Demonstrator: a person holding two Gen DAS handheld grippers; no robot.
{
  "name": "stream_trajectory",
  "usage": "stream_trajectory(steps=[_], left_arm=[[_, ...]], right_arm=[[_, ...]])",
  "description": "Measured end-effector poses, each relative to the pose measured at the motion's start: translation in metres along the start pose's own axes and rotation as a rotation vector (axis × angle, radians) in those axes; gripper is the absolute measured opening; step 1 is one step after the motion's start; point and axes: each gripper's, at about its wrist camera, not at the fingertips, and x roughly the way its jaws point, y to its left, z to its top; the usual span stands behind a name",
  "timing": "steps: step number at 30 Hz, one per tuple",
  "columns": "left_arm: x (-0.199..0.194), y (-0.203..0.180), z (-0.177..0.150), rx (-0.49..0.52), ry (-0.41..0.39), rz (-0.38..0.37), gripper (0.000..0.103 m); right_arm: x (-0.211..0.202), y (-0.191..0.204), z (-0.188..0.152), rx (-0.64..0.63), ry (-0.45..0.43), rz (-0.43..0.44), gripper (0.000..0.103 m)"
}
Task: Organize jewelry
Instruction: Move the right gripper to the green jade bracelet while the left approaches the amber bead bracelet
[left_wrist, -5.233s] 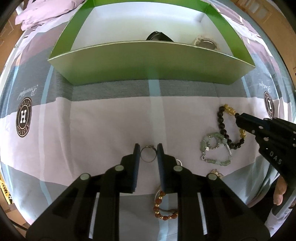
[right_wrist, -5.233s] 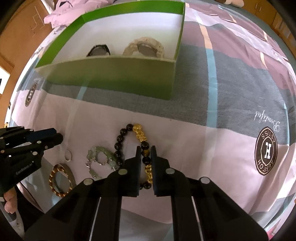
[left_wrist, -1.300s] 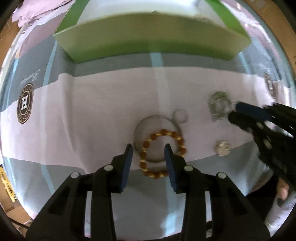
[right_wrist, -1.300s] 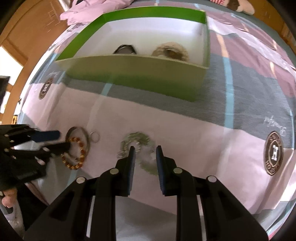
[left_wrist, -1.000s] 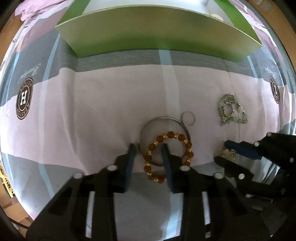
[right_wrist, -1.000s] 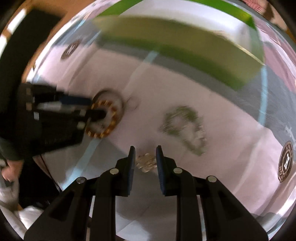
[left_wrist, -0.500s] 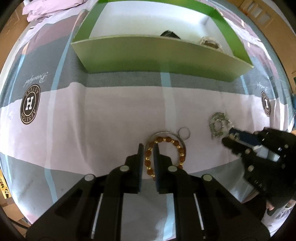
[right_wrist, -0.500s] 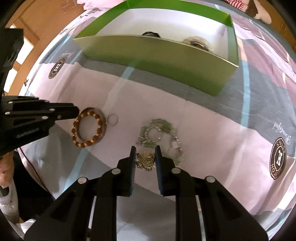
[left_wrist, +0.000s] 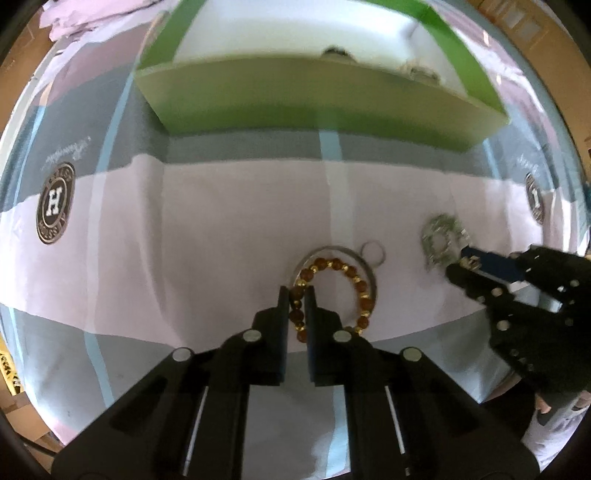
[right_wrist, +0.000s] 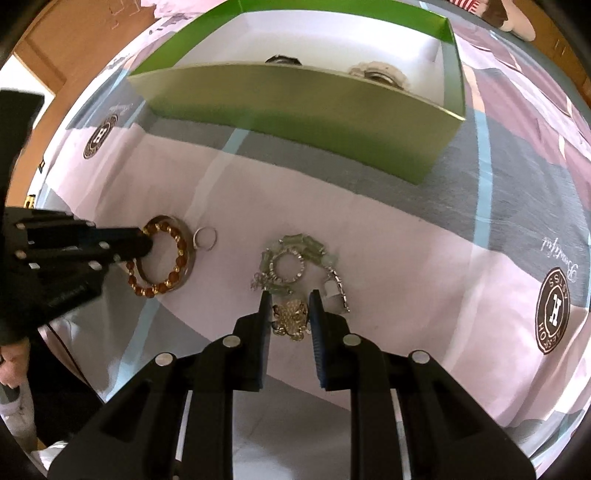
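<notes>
Under me lies a bedsheet (right_wrist: 424, 236) in pale pink, grey and mauve blocks with thin blue stripes, printed with round brown "H" badges (left_wrist: 56, 203) and script lettering. Pink bedding (left_wrist: 85, 18) is bunched at the far edge. Beyond it I see brown wood panels (right_wrist: 48, 48). Daylight is bright, even.

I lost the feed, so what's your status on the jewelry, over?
Left gripper shut on brown bead bracelet. Right gripper open, straddling gold flower brooch. Green box ahead, path clear.
</notes>
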Motion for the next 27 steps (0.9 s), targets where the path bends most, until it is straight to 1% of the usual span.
stream_trajectory(steps=[3,7,9,10,13,16,18,22,24,25,27], left_arm=[[-0.012,0.003,0.003,-0.015,-0.044,-0.028,0.007],[-0.027,0.010,0.007,-0.039,-0.093,-0.060,0.007],[-0.026,0.011,0.008,-0.051,-0.098,-0.057,0.007],[-0.029,0.018,0.007,-0.062,-0.097,-0.054,0.007],[-0.033,0.035,-0.002,-0.105,-0.094,-0.027,0.007],[-0.027,0.045,0.005,-0.139,-0.095,0.045,0.007],[-0.026,0.050,0.006,-0.144,-0.086,0.052,0.007],[-0.021,0.045,0.006,-0.123,-0.071,0.059,0.008],[-0.020,0.041,0.007,-0.117,-0.076,0.073,0.010],[-0.020,0.042,0.007,-0.119,-0.080,0.085,0.013],[-0.023,0.046,0.007,-0.131,-0.089,0.093,0.014]], right_arm=[[-0.001,-0.002,0.000,0.008,-0.003,0.005,0.020],[0.007,0.005,0.007,0.011,-0.003,0.004,0.020],[0.006,0.004,0.007,0.014,-0.003,0.006,0.020],[0.007,0.004,0.007,0.014,-0.004,0.005,0.020],[0.007,0.003,0.006,0.011,-0.002,0.004,0.020],[0.008,0.004,0.006,0.006,-0.001,-0.001,0.020],[0.008,0.006,0.006,0.004,-0.001,-0.004,0.020],[0.008,0.006,0.007,0.008,-0.001,-0.003,0.020],[0.008,0.004,0.007,0.016,-0.002,0.005,0.021],[0.008,0.003,0.007,0.021,-0.001,0.010,0.021],[0.006,0.000,0.008,0.033,-0.008,0.007,0.021]])
